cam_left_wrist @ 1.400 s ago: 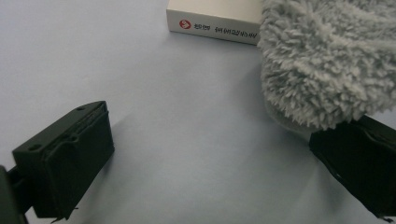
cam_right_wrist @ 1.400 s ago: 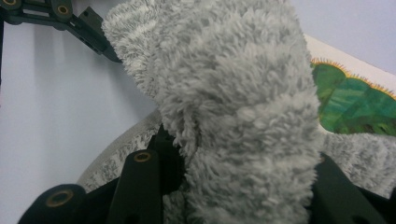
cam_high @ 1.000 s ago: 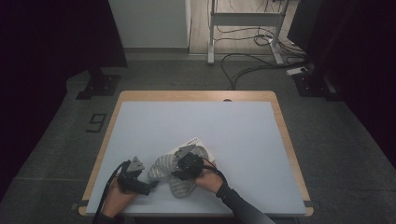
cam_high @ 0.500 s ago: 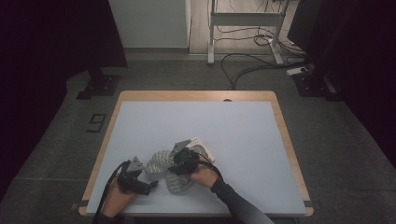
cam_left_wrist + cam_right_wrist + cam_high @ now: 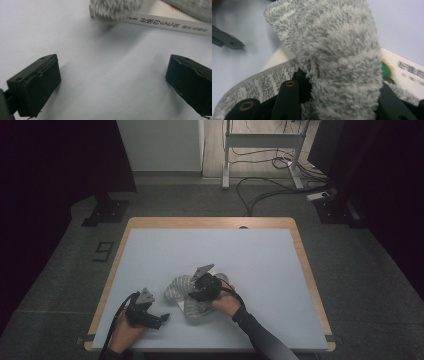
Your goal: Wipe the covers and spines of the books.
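High view first: on the pale surface (image 5: 260, 255) my right gripper (image 5: 196, 289) sits near the near edge, a little left of centre, with a grey fluffy towel (image 5: 179, 287) bunched around it and draped over a thin white book (image 5: 218, 273) whose far corner pokes out beyond the gripper. My left gripper (image 5: 162, 318) rests lower and to the left, near the near-left corner, apart from the towel and pointing right toward it. Left gripper view: my jaws stand wide apart with only bare surface between them, holding nothing; the book's spine (image 5: 165, 23) with printed characters runs across the far side of the picture, its long axis lying crosswise to my jaws, and a blurred fold of towel (image 5: 115, 8) hangs over its left end. Right gripper view: my jaws are clamped on a thick fold of the towel (image 5: 342, 65), which rises straight up between them; the book's cover (image 5: 404, 70) lies beneath and to the right. I judge the right hand is the one placed to pull the towel off the book, while the left, nearer the spine's end, faces it side-on.
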### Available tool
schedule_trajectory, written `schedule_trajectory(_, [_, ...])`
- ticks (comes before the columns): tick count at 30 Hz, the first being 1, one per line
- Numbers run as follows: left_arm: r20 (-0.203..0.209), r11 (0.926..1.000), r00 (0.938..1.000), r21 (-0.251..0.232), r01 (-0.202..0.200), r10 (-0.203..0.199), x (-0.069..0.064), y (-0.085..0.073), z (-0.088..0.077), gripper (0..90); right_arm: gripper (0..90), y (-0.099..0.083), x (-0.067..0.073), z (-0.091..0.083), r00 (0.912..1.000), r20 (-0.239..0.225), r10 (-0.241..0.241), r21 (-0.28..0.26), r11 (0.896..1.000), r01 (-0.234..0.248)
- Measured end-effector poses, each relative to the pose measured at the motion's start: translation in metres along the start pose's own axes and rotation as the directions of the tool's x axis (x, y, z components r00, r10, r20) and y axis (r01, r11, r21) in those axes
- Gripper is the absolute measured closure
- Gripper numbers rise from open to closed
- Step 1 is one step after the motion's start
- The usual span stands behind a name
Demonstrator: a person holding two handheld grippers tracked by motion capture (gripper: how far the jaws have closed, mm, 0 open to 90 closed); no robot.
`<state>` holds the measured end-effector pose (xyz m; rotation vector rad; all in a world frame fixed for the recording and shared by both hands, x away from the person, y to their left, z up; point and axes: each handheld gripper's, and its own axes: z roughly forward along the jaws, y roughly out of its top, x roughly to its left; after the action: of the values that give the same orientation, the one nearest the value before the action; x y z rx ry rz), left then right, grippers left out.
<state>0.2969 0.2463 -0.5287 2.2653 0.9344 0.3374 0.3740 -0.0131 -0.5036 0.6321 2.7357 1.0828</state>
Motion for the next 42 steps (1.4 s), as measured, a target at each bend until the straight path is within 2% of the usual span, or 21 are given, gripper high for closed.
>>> schedule_trajectory(15, [0.0, 1.0, 1.0, 0.0, -0.001, 0.001, 0.0, 0.0, 0.0, 0.0, 60.6, -0.017, -0.03, -0.014, 0.9948, 0.072, 0.072, -0.008, 0.997, -0.072])
schedule_trajectory(29, [0.0, 1.0, 1.0, 0.0, 0.0, 0.0, 0.0, 0.0, 0.0, 0.0, 60.6, -0.036, -0.059, -0.031, 0.9773, 0.159, 0.141, -0.02, 0.99, -0.139])
schedule_trajectory(37, [0.0, 1.0, 1.0, 0.0, 0.0, 0.0, 0.0, 0.0, 0.0, 0.0, 60.6, -0.046, -0.069, -0.039, 0.9658, 0.181, 0.185, -0.027, 0.983, -0.184])
schedule_trajectory(42, [-0.001, 1.0, 1.0, 0.0, 0.001, -0.001, 0.0, 0.0, 0.0, 0.0, 60.7, -0.042, -0.065, -0.037, 0.9644, 0.215, 0.154, -0.007, 0.988, -0.156])
